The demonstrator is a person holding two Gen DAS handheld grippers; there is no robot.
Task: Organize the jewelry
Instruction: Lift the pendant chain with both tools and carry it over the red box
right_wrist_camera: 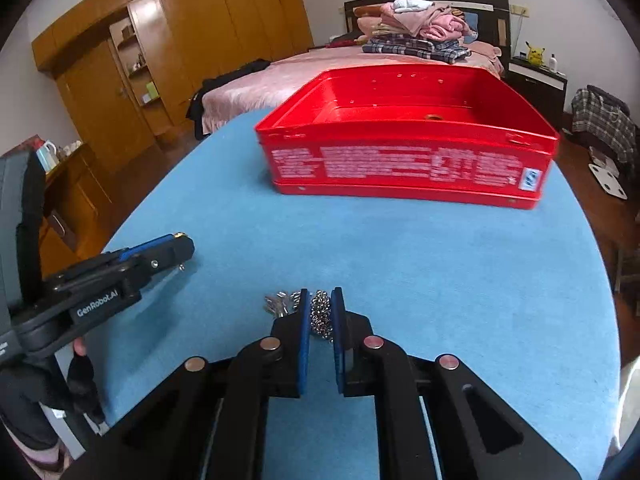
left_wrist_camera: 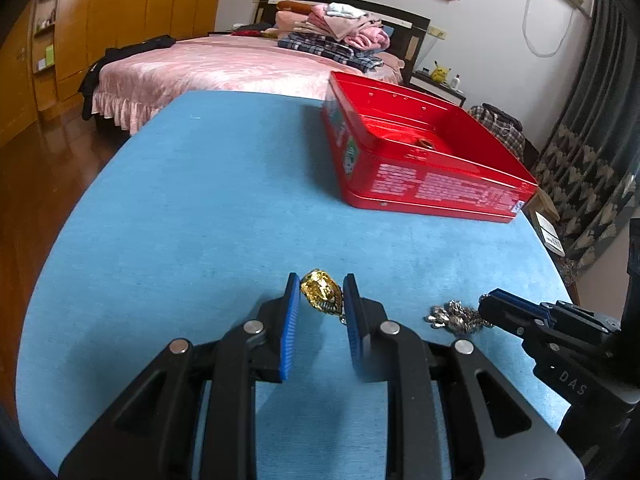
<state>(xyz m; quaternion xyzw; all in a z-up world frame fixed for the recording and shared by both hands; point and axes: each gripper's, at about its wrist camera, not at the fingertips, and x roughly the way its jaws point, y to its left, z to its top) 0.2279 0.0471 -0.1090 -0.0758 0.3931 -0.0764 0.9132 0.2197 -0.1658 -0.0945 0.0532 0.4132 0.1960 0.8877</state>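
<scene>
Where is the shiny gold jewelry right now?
In the left wrist view, the gold jewelry sits on the blue table between the left gripper fingers, left of the silver chain and nearer than the red tin.

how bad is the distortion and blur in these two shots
Left wrist view: strong fisheye bend, the blue table edge bows, corners go black, the gold jewelry stays sharp. Right wrist view: same curving, the red tin bulges and its print is smeared, the silver chain reads clearly.
</scene>
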